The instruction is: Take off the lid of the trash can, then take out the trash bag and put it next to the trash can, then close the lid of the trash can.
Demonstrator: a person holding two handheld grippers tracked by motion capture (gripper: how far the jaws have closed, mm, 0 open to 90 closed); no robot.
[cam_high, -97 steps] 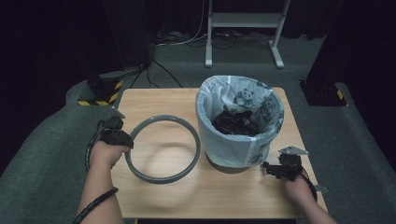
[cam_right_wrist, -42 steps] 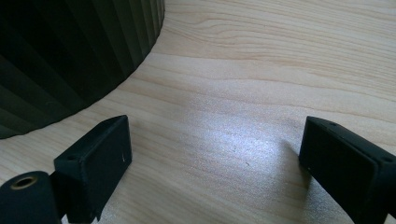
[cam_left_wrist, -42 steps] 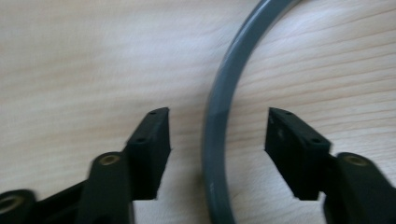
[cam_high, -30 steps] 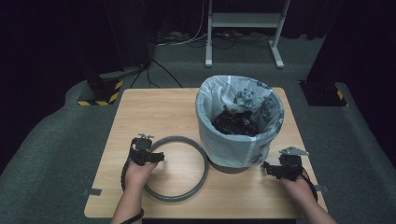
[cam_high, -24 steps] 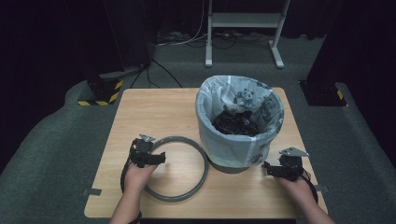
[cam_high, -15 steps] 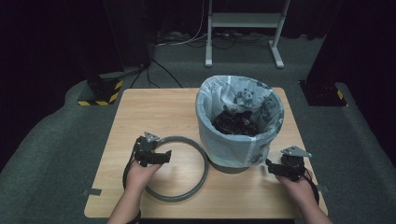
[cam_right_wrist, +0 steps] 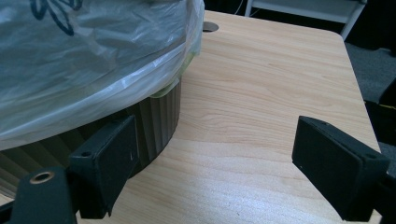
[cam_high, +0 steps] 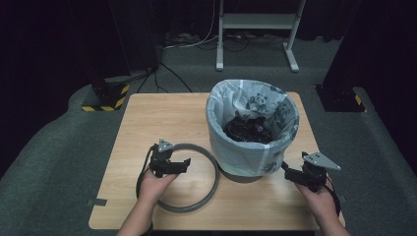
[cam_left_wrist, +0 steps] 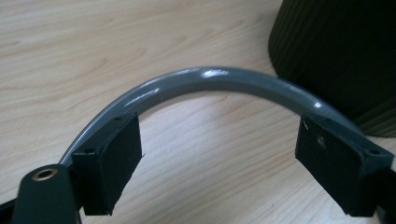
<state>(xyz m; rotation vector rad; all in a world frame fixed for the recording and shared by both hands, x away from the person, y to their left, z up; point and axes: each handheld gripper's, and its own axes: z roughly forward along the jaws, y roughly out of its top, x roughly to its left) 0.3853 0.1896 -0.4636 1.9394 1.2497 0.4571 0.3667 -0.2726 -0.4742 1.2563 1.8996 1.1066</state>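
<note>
A grey ring (cam_high: 184,209) lies flat on the wooden table (cam_high: 162,113), left of a dark ribbed bin (cam_high: 246,173). The bin has a panda-print plastic liner (cam_high: 255,147) and dark trash (cam_high: 248,129) inside. My left gripper (cam_high: 186,164) hovers over the ring's left part, pointing at the bin. In the left gripper view it (cam_left_wrist: 217,172) is open, with the ring's arc (cam_left_wrist: 210,77) running past both pads and the bin (cam_left_wrist: 336,56) beyond. My right gripper (cam_high: 286,171) is by the bin's right base. It (cam_right_wrist: 215,163) is open, with the liner (cam_right_wrist: 93,56) and ribbed wall (cam_right_wrist: 159,121) beside its left jaw.
The table's front edge runs just under both forearms. Bare wood (cam_right_wrist: 271,84) stretches right of the bin, with a round hole (cam_right_wrist: 210,26) near the back edge. A white stand (cam_high: 255,29) and a yellow-striped base (cam_high: 105,101) sit on the floor behind.
My left hand has come from the ring's far-left rim to over the ring and edged right toward the bin. The right gripper has lifted a little beside the bin. The ring has shifted slightly.
</note>
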